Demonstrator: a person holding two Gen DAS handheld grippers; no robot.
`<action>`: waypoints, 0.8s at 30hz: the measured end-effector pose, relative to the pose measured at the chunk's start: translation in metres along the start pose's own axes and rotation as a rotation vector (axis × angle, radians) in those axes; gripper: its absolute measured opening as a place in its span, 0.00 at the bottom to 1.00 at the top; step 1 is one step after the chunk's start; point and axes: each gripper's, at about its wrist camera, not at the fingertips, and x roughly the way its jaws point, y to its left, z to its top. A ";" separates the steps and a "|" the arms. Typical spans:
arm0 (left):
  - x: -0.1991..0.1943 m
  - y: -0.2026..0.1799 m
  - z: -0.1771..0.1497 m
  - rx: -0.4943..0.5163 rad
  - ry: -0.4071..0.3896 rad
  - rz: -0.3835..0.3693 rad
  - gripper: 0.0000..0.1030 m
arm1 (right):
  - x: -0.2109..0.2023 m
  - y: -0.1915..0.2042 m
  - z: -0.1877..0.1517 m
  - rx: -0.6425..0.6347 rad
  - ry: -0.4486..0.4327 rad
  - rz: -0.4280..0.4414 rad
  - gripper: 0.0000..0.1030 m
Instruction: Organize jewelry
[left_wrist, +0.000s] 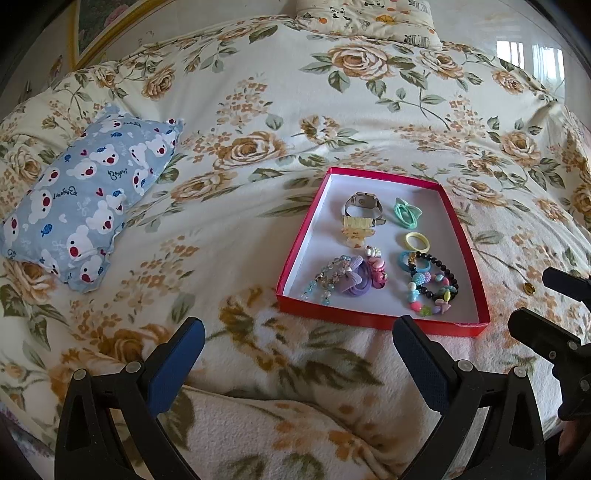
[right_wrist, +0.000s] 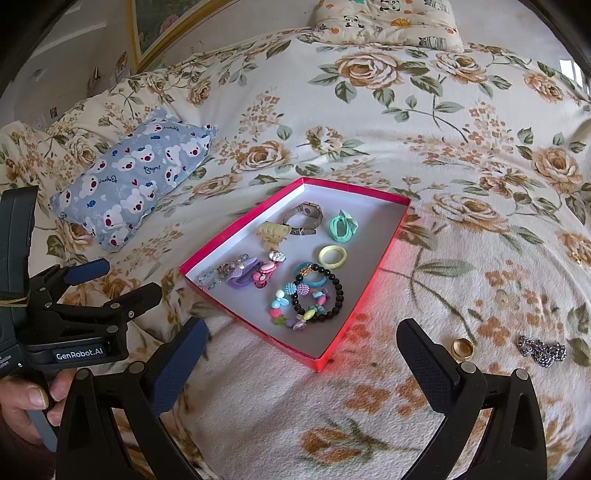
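The shallow box (right_wrist: 369, 260) is red outside and white inside. Within it lie a silver watch (right_wrist: 303, 218), a pale yellow hair claw (right_wrist: 272, 232), a mint green hair tie (right_wrist: 343, 223), a yellow hair tie (right_wrist: 332, 254), a blue hair tie (right_wrist: 309, 277), a purple scrunchie (right_wrist: 242, 277), a black bead bracelet (right_wrist: 325, 295) and a pastel multicoloured bead bracelet (right_wrist: 291, 302). Right of the box rest a gold ring (right_wrist: 462, 348) and a dark sparkly bow (right_wrist: 541, 350). Left of the box sits a small pillow (right_wrist: 136, 177), blue with white bears and red hearts. The bedspread (right_wrist: 406, 122) is cream with tan roses and green leaves. Beyond the box, a pillow (right_wrist: 388, 22) is cream with pandas.
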 end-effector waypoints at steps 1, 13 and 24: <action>0.000 0.000 0.000 -0.001 0.000 -0.001 0.99 | 0.000 0.000 0.000 0.002 0.000 0.002 1.00; 0.000 -0.001 -0.001 0.002 -0.006 -0.009 0.99 | 0.002 0.004 -0.005 0.006 -0.012 0.015 1.00; 0.000 -0.005 -0.002 0.019 -0.017 0.006 0.99 | 0.005 0.006 -0.005 0.006 -0.005 0.026 1.00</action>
